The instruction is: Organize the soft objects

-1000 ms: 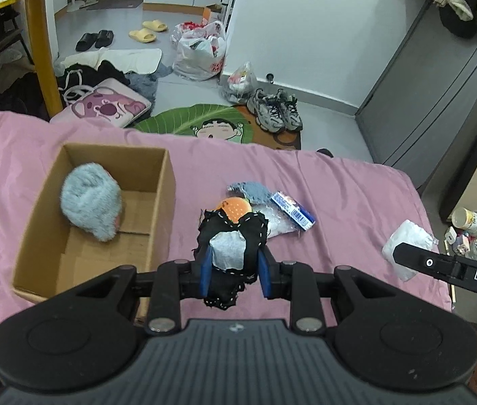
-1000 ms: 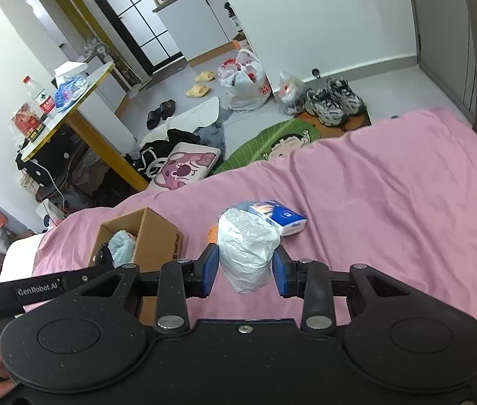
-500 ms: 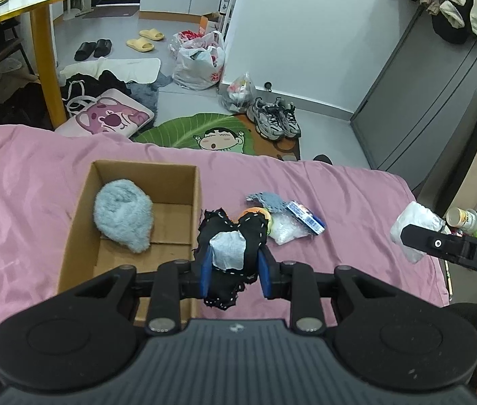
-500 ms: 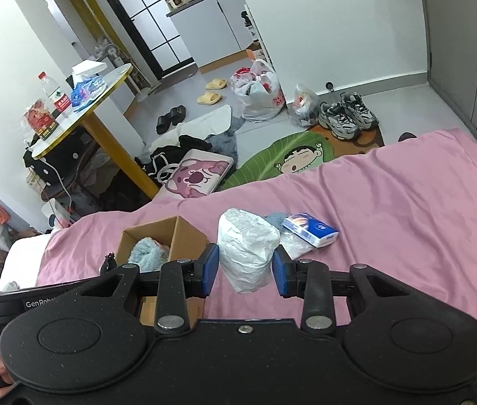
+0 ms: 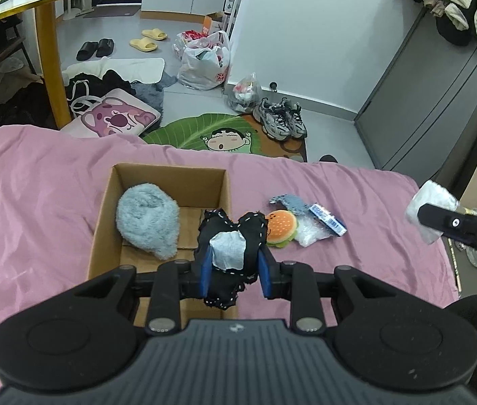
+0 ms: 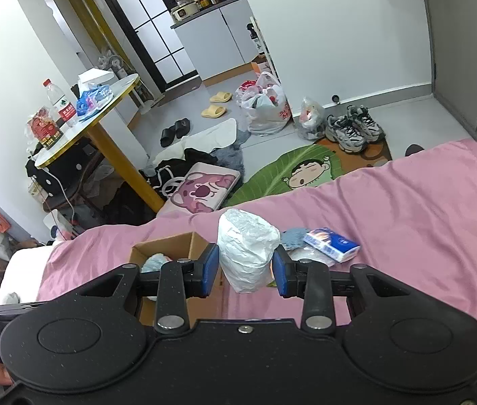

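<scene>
While between fingers (image 5: 206,271), black cloth (image 5: 230,236)

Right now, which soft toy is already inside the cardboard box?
The fluffy grey-blue plush. It alone lies in the cardboard box; the burger plush lies on the pink sheet.

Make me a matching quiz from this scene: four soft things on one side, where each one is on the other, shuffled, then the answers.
Things:
1. grey fluffy toy
2. black cloth
3. white bag
4. burger plush

Places:
A. in the right tool
B. on the pink sheet
C. in the box
D. in the left tool

Pairs: 1-C, 2-D, 3-A, 4-B
</scene>
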`<move>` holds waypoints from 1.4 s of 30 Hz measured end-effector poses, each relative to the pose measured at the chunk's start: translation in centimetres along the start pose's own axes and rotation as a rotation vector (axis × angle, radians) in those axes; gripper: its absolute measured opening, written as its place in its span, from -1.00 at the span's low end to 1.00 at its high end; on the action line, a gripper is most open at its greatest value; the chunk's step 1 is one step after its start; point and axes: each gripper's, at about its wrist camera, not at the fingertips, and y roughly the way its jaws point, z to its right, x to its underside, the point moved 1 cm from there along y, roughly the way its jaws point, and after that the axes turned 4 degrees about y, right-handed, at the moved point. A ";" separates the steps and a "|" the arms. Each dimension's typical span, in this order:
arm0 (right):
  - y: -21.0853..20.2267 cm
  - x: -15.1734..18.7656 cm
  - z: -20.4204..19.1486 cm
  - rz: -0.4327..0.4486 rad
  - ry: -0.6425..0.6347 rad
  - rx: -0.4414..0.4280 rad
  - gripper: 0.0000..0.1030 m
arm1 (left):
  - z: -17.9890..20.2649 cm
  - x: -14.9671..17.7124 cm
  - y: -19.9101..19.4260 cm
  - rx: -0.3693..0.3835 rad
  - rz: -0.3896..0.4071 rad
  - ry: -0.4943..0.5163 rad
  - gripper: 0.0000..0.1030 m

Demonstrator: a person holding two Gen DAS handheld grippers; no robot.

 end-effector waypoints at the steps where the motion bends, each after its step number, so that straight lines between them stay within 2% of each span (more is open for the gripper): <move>1: 0.2 0.1 -0.2 0.000 -0.002 -0.005 -0.34 | -0.3 0.0 0.1 -0.003 -0.003 0.004 -0.47; 14: 4.1 0.7 -4.4 -0.079 -0.058 -0.035 -0.34 | -5.5 0.1 2.7 -0.040 -0.049 -0.064 -0.46; 24: 7.4 1.6 -7.7 -0.151 -0.100 -0.044 -0.34 | -8.1 0.2 4.4 -0.044 -0.097 -0.103 -0.46; 32: 9.5 0.9 -11.0 -0.166 -0.153 -0.055 -0.33 | -10.4 -0.5 5.2 -0.051 -0.109 -0.155 -0.38; 39: 10.8 0.5 -12.0 -0.171 -0.159 -0.059 -0.32 | -11.6 -1.5 4.6 -0.049 -0.115 -0.178 -0.27; 42: 11.2 0.4 -12.0 -0.170 -0.157 -0.070 -0.25 | -11.6 -1.6 4.1 -0.054 -0.109 -0.187 -0.23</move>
